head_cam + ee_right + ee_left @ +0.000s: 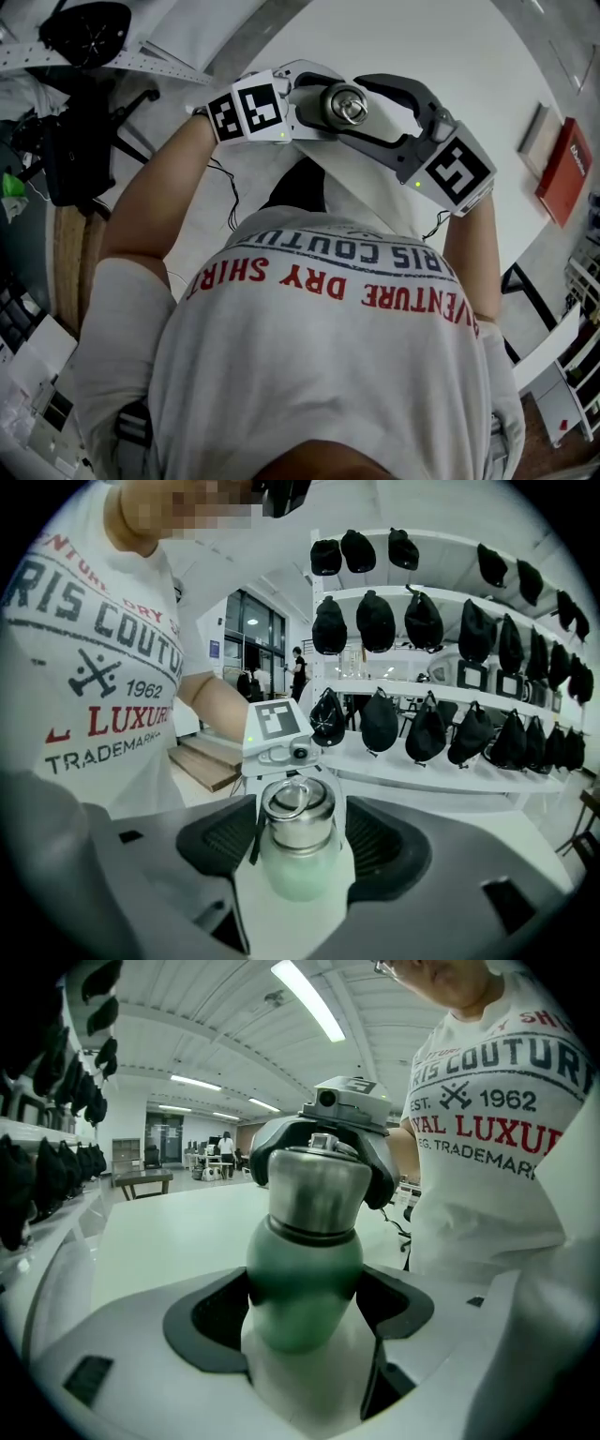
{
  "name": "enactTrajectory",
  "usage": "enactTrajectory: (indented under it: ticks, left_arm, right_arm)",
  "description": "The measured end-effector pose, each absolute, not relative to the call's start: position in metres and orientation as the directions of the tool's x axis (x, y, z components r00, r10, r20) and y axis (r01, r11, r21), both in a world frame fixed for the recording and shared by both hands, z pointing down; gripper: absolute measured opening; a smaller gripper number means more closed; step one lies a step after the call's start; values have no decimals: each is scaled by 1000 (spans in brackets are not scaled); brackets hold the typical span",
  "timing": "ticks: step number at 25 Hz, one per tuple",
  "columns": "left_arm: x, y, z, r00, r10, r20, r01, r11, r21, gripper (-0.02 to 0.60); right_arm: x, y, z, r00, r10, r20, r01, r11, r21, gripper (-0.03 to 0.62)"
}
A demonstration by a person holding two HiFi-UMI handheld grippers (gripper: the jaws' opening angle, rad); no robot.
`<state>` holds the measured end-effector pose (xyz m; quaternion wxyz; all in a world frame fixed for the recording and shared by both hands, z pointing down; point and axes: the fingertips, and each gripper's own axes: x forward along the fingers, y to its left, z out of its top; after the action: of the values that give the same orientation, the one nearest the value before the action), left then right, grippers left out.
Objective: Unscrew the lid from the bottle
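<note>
A pale green bottle (305, 1288) with a steel lid (319, 1190) hangs in the air between both grippers, in front of the person's chest. My left gripper (305, 1302) is shut on the green body, its dark pads pressed against both sides. From the other side my right gripper (300, 841) reaches around the lid (298, 817), which carries a steel ring. Its ribbed pads stand a little off the lid on each side, so it is open. From the head view the lid (345, 105) shows end-on between the left gripper (323, 108) and the right gripper (364, 112).
A white round table (422, 37) lies under the grippers. A red box (562, 169) sits by its right edge. Dark equipment (75, 141) stands at the left. Shelves of black caps (375, 621) and wooden steps (211, 761) are behind the left gripper.
</note>
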<state>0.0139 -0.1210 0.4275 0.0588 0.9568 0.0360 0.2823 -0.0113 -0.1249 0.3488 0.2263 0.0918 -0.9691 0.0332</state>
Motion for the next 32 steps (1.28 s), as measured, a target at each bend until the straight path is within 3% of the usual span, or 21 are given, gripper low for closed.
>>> enactTrajectory:
  ticks: [10, 20, 32]
  left_arm:
    - [14, -126, 428, 847, -163, 506, -264, -955, 133, 370]
    - [13, -127, 426, 742, -439, 507, -573, -808, 137, 370]
    - [10, -131, 427, 684, -534, 498, -669, -731, 135, 370]
  right_arm:
    - [-3, -126, 343, -842, -385, 377, -419, 908, -9, 281]
    - [-1, -125, 352, -743, -566, 358, -599, 801, 22, 281]
    - [-10, -128, 358, -710, -614, 345, -655, 755, -3, 275]
